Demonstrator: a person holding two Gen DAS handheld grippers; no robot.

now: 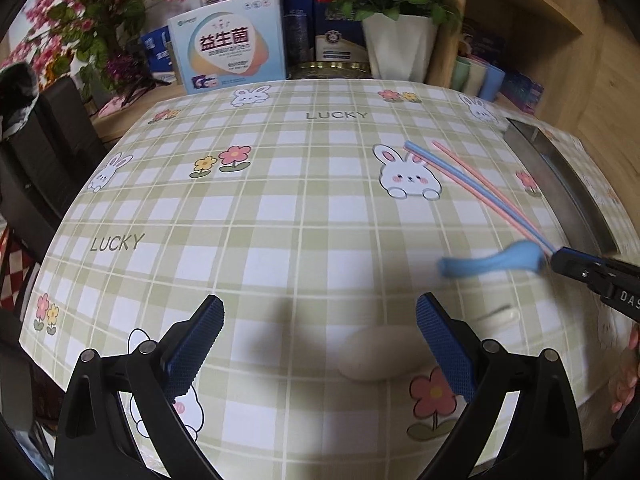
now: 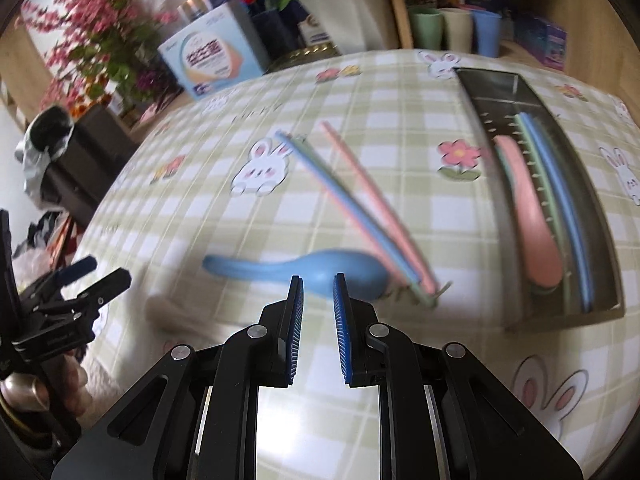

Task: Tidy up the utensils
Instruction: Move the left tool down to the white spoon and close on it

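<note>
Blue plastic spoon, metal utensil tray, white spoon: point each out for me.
Blue plastic spoon (image 2: 344,270): right wrist view, on its bowl.
Metal utensil tray (image 2: 480,110): right wrist view, on its left wall.
White spoon (image 1: 376,356): left wrist view, on its blurred bowl.

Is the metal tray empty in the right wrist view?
No, the metal tray already holds a pink spoon and blue and green chopsticks.

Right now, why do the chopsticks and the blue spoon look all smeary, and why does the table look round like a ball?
In the right wrist view the chopsticks and blue spoon are streaked by motion blur. In the left wrist view the spoon is blurred too, and a soft dark shadow lies on the tablecloth. In both views the fisheye lens bulges the table.
</note>
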